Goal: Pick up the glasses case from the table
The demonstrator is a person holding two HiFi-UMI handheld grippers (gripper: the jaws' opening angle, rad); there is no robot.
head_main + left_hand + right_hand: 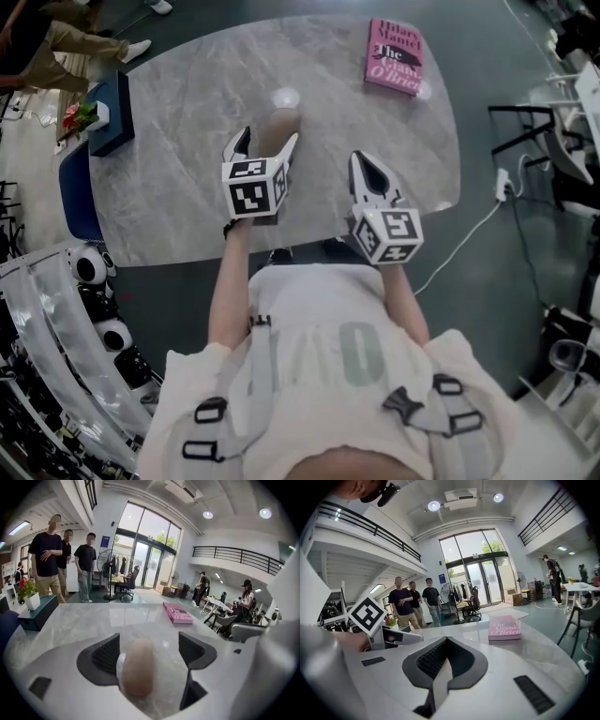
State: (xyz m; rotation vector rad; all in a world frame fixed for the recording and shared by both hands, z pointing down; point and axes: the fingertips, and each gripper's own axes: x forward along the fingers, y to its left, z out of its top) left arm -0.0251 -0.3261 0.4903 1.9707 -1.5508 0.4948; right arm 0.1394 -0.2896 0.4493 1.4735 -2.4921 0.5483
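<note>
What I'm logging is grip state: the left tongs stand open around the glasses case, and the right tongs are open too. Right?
Not quite. The right tongs are shut with nothing between them, as the right gripper view shows. The left tongs do stand open around the glasses case.

bright daylight from glass doors [145, 559] glares on the table [89, 620]; gripper views bulge, corners dark.
</note>
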